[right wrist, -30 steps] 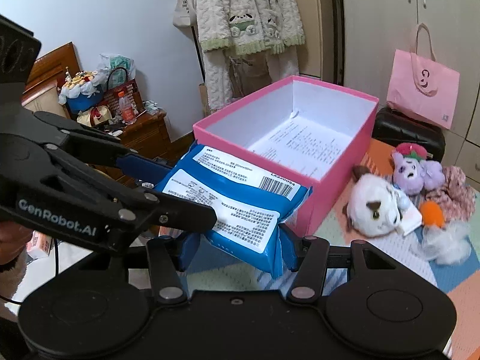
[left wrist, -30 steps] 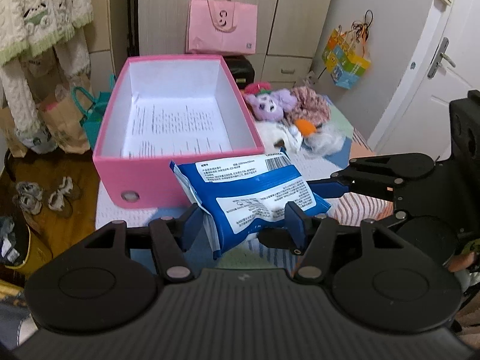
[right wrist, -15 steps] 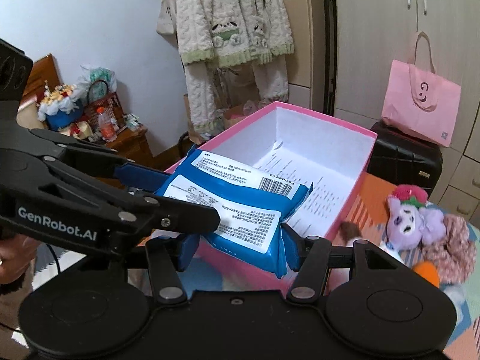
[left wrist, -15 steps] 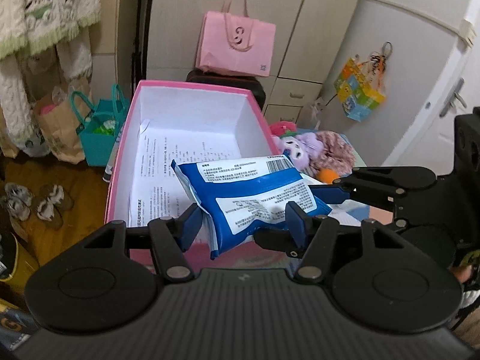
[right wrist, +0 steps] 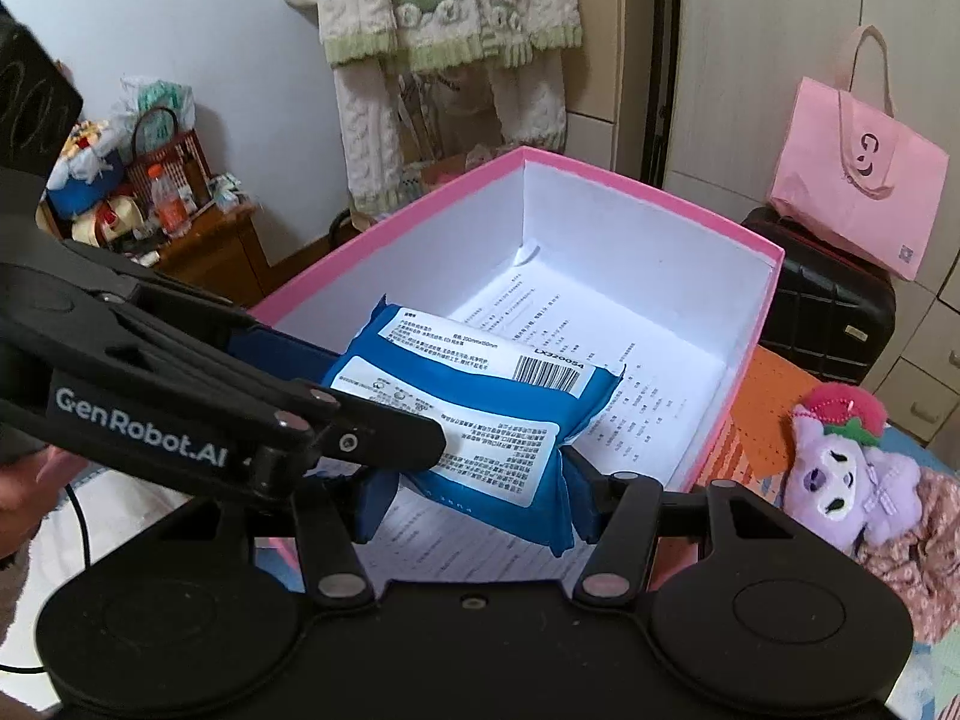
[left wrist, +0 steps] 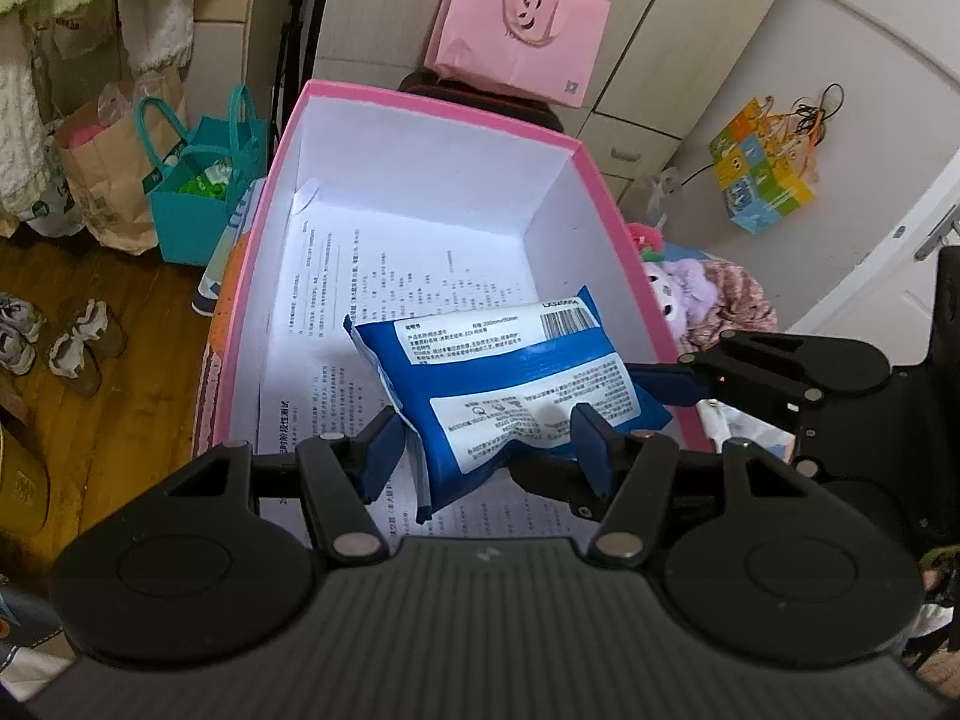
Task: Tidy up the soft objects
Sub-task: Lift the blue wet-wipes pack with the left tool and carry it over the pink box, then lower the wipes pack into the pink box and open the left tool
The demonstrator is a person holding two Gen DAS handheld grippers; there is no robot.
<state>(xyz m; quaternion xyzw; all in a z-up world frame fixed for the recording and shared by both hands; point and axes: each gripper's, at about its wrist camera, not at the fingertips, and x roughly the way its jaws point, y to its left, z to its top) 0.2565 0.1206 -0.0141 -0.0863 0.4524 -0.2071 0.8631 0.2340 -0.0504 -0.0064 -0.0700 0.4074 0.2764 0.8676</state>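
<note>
A soft blue pack of wipes (left wrist: pixel 510 384) with white printed labels hangs inside the open pink box (left wrist: pixel 420 114), just above its paper-lined floor. My left gripper (left wrist: pixel 486 450) is shut on the pack's near end. My right gripper (right wrist: pixel 474 498) is shut on the same blue pack (right wrist: pixel 480 420) from the other side, with the pink box (right wrist: pixel 654 186) behind it. The right gripper's black arm crosses the right of the left wrist view; the left gripper's arm crosses the left of the right wrist view.
A purple plush toy (right wrist: pixel 840 480) and a floral cloth lie on the bed right of the box. A pink tote (right wrist: pixel 852 174) sits on a black suitcase (right wrist: pixel 822 312) behind. A teal bag (left wrist: pixel 198 192), paper bags and shoes stand on the wooden floor at left.
Both grippers carried the blue pack forward and slightly down, from in front of the pink box's near wall to over its floor inside. The grips stayed the same.
</note>
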